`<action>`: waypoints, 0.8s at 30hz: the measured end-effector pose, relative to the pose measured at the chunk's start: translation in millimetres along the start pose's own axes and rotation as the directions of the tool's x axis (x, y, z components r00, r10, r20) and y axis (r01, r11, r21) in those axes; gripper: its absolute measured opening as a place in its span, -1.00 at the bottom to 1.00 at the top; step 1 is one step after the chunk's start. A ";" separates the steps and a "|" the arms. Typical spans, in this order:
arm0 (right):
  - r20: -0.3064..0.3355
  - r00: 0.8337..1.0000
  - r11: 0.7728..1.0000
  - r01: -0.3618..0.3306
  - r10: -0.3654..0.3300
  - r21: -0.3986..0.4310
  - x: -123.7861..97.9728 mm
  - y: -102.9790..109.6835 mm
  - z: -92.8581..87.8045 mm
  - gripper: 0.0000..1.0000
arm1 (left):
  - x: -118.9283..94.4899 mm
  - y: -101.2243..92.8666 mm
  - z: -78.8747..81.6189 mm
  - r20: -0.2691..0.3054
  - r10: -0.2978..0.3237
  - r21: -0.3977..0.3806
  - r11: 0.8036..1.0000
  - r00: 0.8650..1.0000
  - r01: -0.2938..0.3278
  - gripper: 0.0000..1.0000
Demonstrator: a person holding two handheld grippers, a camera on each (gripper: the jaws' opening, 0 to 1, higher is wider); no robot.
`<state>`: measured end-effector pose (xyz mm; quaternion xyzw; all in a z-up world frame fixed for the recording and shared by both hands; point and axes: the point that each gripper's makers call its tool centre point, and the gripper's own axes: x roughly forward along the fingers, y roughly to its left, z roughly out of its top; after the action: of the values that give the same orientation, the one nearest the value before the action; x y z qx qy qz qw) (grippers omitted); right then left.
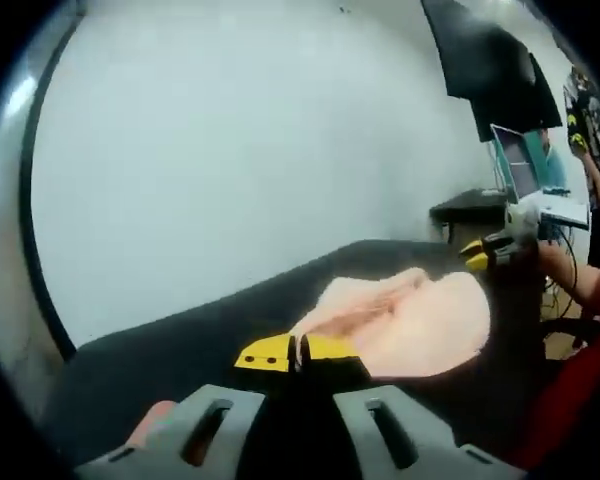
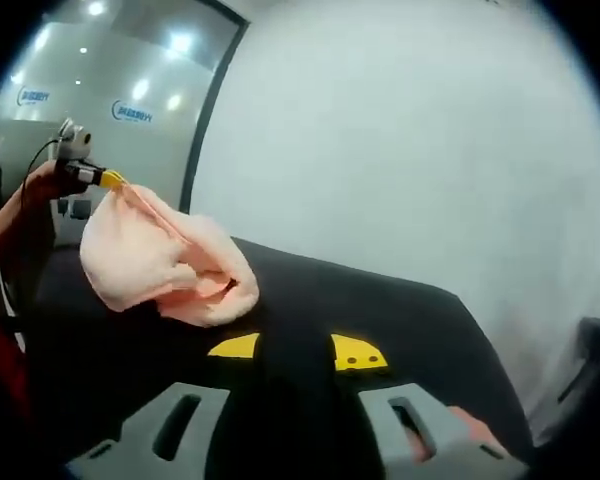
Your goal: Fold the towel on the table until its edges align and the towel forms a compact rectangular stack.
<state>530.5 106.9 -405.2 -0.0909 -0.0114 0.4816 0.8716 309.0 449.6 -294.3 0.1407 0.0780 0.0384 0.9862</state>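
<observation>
A pale pink towel (image 1: 420, 320) lies bunched on the black table (image 1: 160, 360). My left gripper (image 1: 298, 352) is shut on one edge of it, yellow tips pressed together. In the right gripper view that same left gripper (image 2: 110, 180) holds a corner of the towel (image 2: 150, 255) up at the upper left, and the cloth hangs down to the black table (image 2: 400, 320). My right gripper (image 2: 296, 350) stands open above bare tabletop, short of the towel, with nothing between its yellow tips. From the left gripper view, the right gripper (image 1: 477, 253) is seen at the towel's far side.
A white wall (image 1: 260, 150) rises behind the table. A laptop (image 1: 525, 170) on a dark desk (image 1: 470, 208) and a standing person (image 1: 590, 130) are at the right. A glass partition with ceiling lights (image 2: 110, 90) shows at the upper left of the right gripper view.
</observation>
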 end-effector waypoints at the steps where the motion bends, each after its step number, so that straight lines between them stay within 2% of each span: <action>1: -0.004 1.000 1.000 0.000 0.000 -0.003 0.2 0.0 -0.8 -0.56 | -2.7 4.6 6.6 0.013 0.017 0.012 1.000 1.000 -0.017 -0.89; 6: -0.008 1.000 1.000 -0.002 0.002 -0.003 0.7 -0.4 -1.9 -0.55 | -21.4 28.7 36.8 0.065 0.093 0.073 0.993 0.994 -0.098 -0.89; 10: -0.003 1.000 1.000 -0.005 0.005 0.001 0.8 0.4 -0.5 -0.54 | -33.1 43.5 60.7 0.097 0.116 0.108 0.986 0.989 -0.126 -0.89; 12: -0.002 1.000 1.000 -0.006 0.006 -0.004 1.2 1.0 -0.1 -0.54 | -41.0 54.6 78.5 0.130 0.145 0.131 0.978 0.981 -0.162 -0.89; 16: 0.021 1.000 1.000 -0.024 0.024 0.003 -0.2 6.5 5.8 -0.54 | -51.1 63.3 105.3 0.178 0.165 0.169 0.966 0.970 -0.195 -0.89; 18: 0.050 0.998 0.999 -0.047 0.046 0.022 -2.3 12.1 12.8 -0.56 | -53.3 65.3 117.0 0.199 0.172 0.187 0.960 0.965 -0.210 -0.89; 20: 0.099 0.989 0.993 -0.113 0.110 0.034 -6.5 28.2 25.0 -0.66 | -53.8 64.4 128.0 0.215 0.170 0.210 0.954 0.962 -0.216 -0.89; 22: 0.157 0.973 0.985 -0.172 0.168 0.011 -12.2 46.5 41.2 -0.71 | -52.4 62.9 137.1 0.223 0.167 0.230 0.948 0.960 -0.219 -0.89; 24: 0.188 0.955 0.967 -0.246 0.230 0.064 -16.3 68.6 54.5 -0.73 | -50.4 61.7 144.6 0.226 0.165 0.248 0.943 0.960 -0.220 -0.89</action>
<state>458.4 136.9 -362.1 -0.0100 -0.0580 0.5893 0.8057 279.9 464.5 -132.5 0.2842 -0.0325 0.1094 0.9519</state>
